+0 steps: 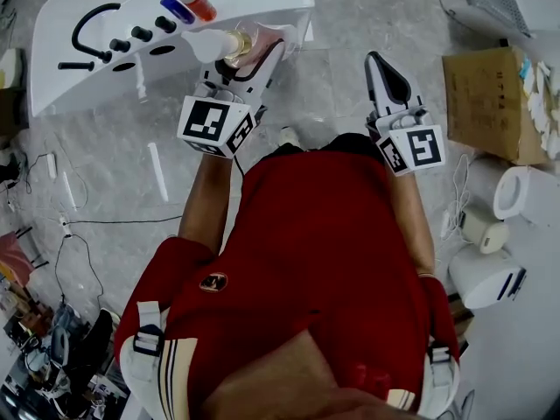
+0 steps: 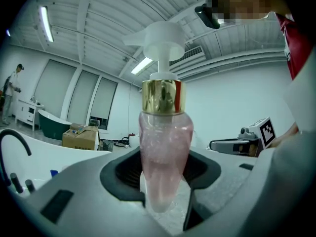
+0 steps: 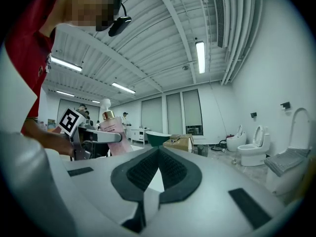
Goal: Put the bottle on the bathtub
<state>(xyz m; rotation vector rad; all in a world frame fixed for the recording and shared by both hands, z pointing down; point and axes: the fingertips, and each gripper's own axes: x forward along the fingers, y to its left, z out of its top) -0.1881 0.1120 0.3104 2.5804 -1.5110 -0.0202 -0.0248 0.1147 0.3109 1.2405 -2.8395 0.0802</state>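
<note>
A pink pump bottle (image 1: 255,52) with a gold collar and white pump head is held in my left gripper (image 1: 254,57), shut on its lower body. It hangs by the near right corner of the white bathtub (image 1: 87,68). In the left gripper view the bottle (image 2: 165,152) stands upright between the jaws of my left gripper (image 2: 165,201). My right gripper (image 1: 378,59) is to the right over the floor, shut and empty. The right gripper view shows that gripper (image 3: 158,157) with jaws together, and the bottle (image 3: 112,127) at its left.
On the tub's rim stand a blue bottle (image 1: 178,10) and an orange bottle (image 1: 197,1) beside a black faucet (image 1: 92,20) and knobs. A cardboard box (image 1: 486,103) and white appliances (image 1: 486,274) are at the right. Cables (image 1: 61,226) lie on the floor at the left.
</note>
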